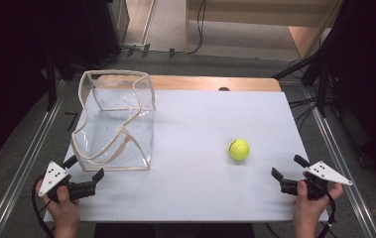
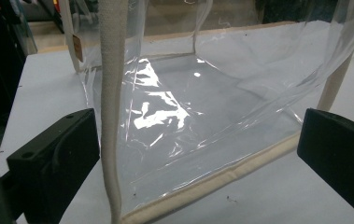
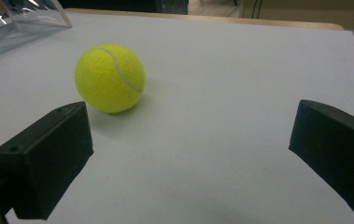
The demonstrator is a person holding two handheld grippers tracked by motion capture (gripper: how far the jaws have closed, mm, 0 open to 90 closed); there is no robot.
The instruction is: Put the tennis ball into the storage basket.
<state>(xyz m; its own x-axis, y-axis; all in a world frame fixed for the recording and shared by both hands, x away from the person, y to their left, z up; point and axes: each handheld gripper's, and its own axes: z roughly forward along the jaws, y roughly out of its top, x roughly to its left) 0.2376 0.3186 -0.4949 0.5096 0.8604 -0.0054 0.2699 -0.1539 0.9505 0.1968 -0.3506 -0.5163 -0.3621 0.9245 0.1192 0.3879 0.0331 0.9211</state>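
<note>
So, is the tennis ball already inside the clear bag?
No, the tennis ball lies on the bare white table, well apart from the clear bag, which stands at the left.

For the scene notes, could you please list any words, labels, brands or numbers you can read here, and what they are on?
None can be read.
Tennis ball: only its white seam, no brand print on the side in view.
Clear bag: a small tan tag on its trim, too small and blurred to read.
</note>
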